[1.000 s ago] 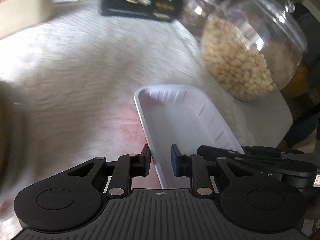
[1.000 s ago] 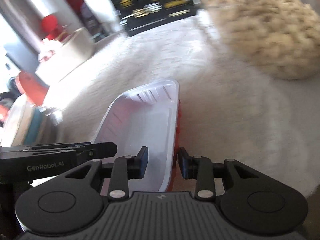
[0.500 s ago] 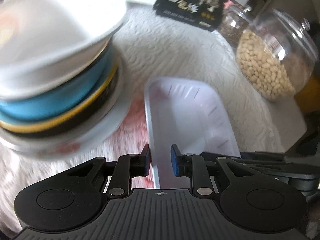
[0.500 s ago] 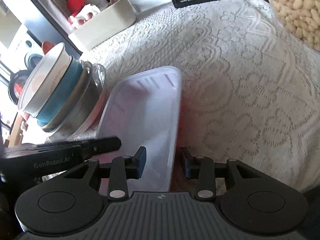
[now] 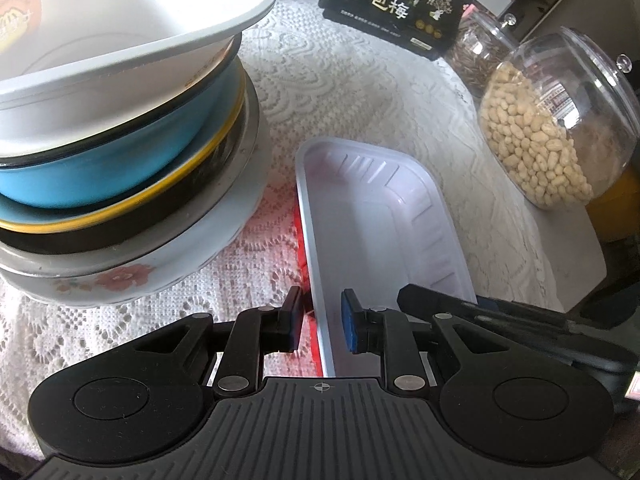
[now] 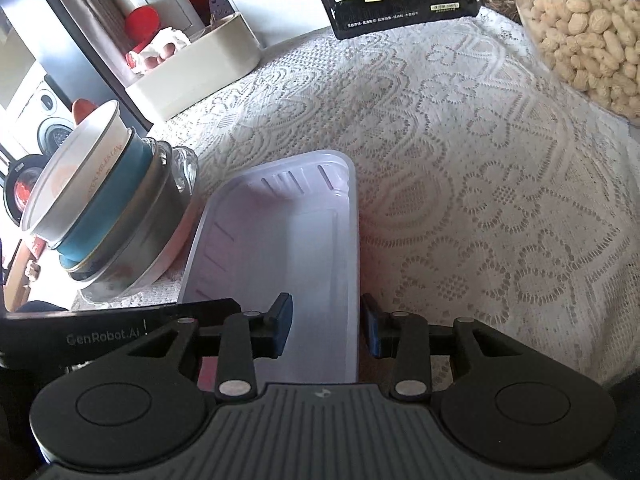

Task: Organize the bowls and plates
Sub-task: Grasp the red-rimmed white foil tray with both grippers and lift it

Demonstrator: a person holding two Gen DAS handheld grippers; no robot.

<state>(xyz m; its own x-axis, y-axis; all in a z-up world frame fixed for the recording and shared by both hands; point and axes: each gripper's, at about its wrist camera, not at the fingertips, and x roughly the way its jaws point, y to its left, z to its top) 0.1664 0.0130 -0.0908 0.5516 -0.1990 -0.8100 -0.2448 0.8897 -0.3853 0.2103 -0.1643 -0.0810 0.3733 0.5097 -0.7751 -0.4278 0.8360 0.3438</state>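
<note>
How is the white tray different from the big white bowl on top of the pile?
The white tray is a shallow rectangle with ribbed walls; the white bowl is round, deep and smooth. The tray lies flat on the lace tablecloth; the bowl sits tilted atop the stack of bowls. The tray is plain inside; the bowl shows an orange print. Both are white and empty.

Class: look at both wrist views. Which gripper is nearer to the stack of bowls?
Left. The left gripper straddles the tray rim on the side facing the stack of bowls. The right gripper straddles the tray's far rim, with the tray between it and the stack.
</note>
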